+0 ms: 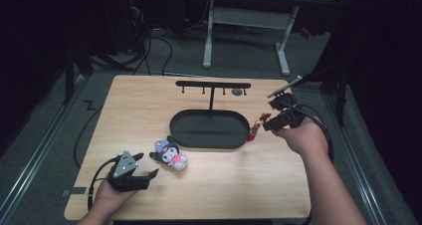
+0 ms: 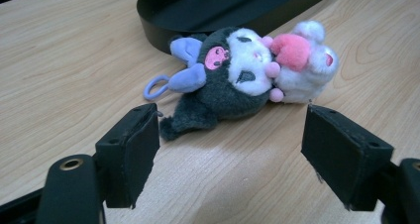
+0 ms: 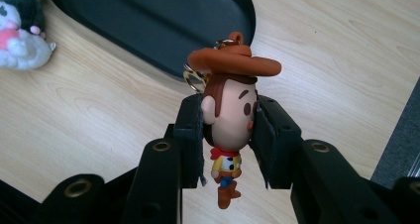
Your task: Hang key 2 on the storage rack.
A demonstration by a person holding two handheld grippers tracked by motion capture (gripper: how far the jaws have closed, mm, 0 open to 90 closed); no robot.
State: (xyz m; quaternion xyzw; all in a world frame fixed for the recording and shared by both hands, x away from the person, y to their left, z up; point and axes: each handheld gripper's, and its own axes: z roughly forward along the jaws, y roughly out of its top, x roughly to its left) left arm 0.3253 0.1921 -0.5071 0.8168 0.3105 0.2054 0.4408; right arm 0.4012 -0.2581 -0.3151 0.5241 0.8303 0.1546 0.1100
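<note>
Right gripper view | our right gripper [image 3: 229, 135] clamps small cowboy figurine keychain [image 3: 230, 105] beside black oval tray [image 3: 148, 30] | left gripper [image 2: 230, 154] jaws apart, near dark plush toy [image 2: 233, 80].

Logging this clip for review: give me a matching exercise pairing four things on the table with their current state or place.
Things:
1. small cowboy figure keychain with brown hat
2. dark grey and white plush toy with pink heart
3. black oval metal tray
4. left hand-held gripper

States:
A. open, jaws either side of bare wood
B. clamped by the head in the right hand-held gripper
C. base of a hook stand at mid table
D. lying on the wooden table beside the tray

Pairs: 1-B, 2-D, 3-C, 4-A
</note>
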